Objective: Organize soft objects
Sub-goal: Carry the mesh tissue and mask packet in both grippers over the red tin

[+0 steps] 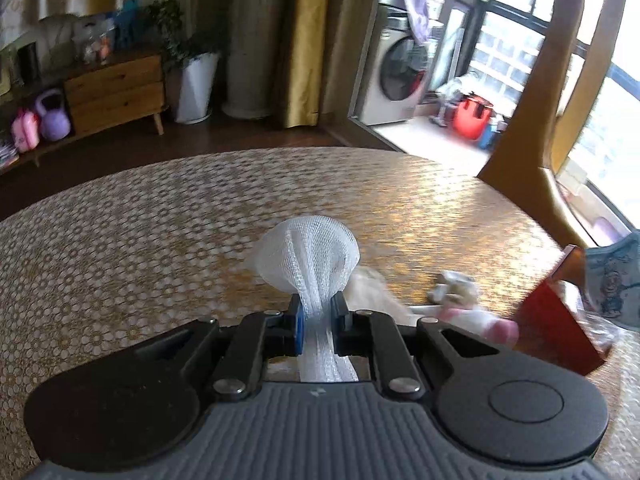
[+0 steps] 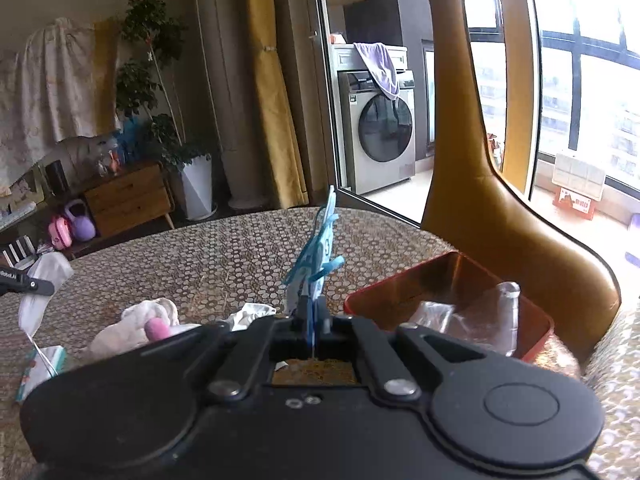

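The white mesh cloth (image 1: pixel 308 256) is sitting pinched in your left gripper (image 1: pixel 317 312): the two fingers are pressing together on its gathered neck, and the loose end is puffing out in front of the tips, raised above the patterned tablecloth (image 1: pixel 160 240). In the right wrist view you are seeing the same cloth (image 2: pixel 38 284) hanging at the far left edge, with a tip of the left gripper (image 2: pixel 28 285) across it.

Moving right along the table, a small tissue pack (image 2: pixel 40 364) is lying near the front edge, and just beside it a cream plush toy (image 2: pixel 136 324) with a pink part is resting on the tablecloth; from the left wrist it is showing blurred (image 1: pixel 460 316). Next to that, a crumpled white cloth (image 2: pixel 250 314) is lying close to your right gripper's fingers.

Your right gripper (image 2: pixel 313 312) is clamping a light blue printed fabric piece (image 2: pixel 316 256) between closed fingers, and the piece is standing up edge-on above the tips, its thin straps sticking out sideways. The left wrist view is catching it at its right border (image 1: pixel 612 280), just above the box.

Further right, a red box (image 2: pixel 448 280) is sitting open on the table with crinkled clear plastic (image 2: pixel 480 316) inside. Behind it a tan leather chair (image 2: pixel 500 220) is standing against the table edge.
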